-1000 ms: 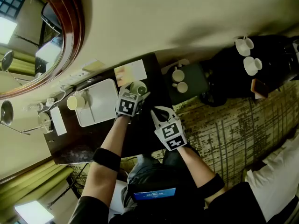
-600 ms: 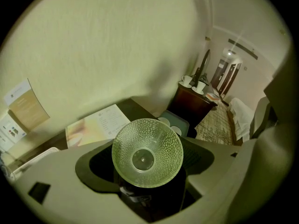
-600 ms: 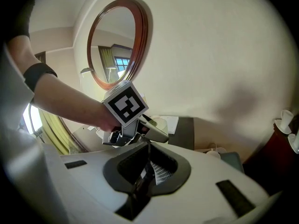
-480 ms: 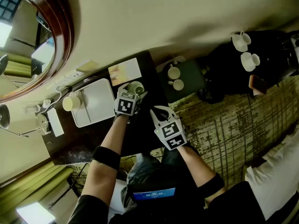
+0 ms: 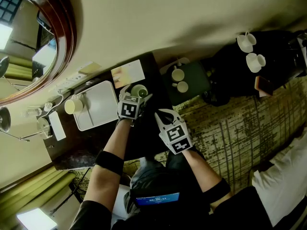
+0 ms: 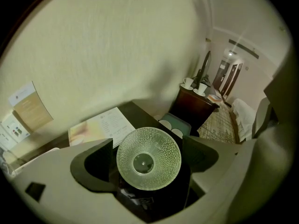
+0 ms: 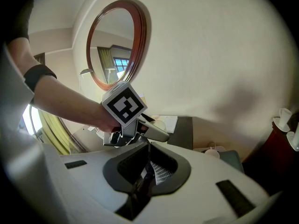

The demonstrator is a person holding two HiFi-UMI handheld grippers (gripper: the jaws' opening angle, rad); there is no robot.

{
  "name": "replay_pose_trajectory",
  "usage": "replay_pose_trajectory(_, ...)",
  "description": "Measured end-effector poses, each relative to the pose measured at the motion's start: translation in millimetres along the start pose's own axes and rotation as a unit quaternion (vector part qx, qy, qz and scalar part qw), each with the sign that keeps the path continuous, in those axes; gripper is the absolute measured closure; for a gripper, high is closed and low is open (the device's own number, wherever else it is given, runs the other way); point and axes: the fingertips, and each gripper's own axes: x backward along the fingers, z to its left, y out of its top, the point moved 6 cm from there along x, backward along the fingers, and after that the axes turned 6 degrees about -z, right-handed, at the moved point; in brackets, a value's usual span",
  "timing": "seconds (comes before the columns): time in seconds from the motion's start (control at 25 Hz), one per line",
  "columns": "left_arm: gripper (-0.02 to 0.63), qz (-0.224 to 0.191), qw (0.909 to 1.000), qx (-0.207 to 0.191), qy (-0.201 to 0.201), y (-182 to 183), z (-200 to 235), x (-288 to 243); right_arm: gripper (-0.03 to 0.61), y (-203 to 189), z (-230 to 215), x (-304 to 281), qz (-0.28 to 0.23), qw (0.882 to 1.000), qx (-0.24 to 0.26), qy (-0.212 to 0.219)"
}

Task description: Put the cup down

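Observation:
A clear dimpled glass cup [image 5: 140, 90] [image 6: 148, 158] stands upright on the dark table [image 5: 96, 140], next to a white leaflet [image 5: 128, 73]. My left gripper [image 5: 138, 94] reaches down around it, one jaw on each side. Its jaws have just been opening, and in the left gripper view a thin gap shows between each dark pad and the cup's rim, so the cup is not pressed. My right gripper [image 5: 162, 113] [image 7: 148, 148] hovers just right of the left one, shut with nothing in it. In the right gripper view the left gripper's marker cube [image 7: 124, 104] is straight ahead.
A white tray [image 5: 98, 104] lies left of the cup, with a white cup [image 5: 74, 104] at its far side. A green tray [image 5: 192, 87] holding two cups sits lower at the right. A dark cabinet [image 5: 230, 66] with two white cups stands farther right. A round mirror [image 5: 67, 28] hangs on the wall.
The left jaws stand slightly wider around the glass cup than before. Neither hand has shifted noticeably; the head view has drifted a little.

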Motion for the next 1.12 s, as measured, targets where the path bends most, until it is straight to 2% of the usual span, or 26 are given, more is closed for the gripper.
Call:
replay_pose_trajectory(0.24,0.149,-0.017,0.9997,-0.017,0.008,5,-3,31,0.543,5,5,5,-0.004,1.000,0.001,-0.007)
replay_pose_trajectory(0.48,0.161,-0.081,0.9962,0.006,0.032,8,-3,101,0.543,23,28,13,-0.014,1.000,0.007,-0.007)
replay_pose_trajectory(0.68,0.334,-0.144,0.9865,0.033,0.070,-5,13,178,0.543,39,66,8,-0.021,1.000,0.018,0.002)
replay_pose_trajectory(0.88,0.402,-0.193,0.9714,0.065,0.123,-31,35,248,0.543,49,98,-10,-0.030,0.998,0.045,0.025)
replay_pose_trajectory(0.96,0.442,-0.202,0.9657,0.082,0.141,-47,44,274,0.543,57,114,-17,-0.026,0.998,0.052,0.035)
replay_pose_trajectory(1.12,0.472,-0.212,0.9546,0.100,0.183,-82,60,323,0.543,72,150,-31,-0.023,0.996,0.061,0.057)
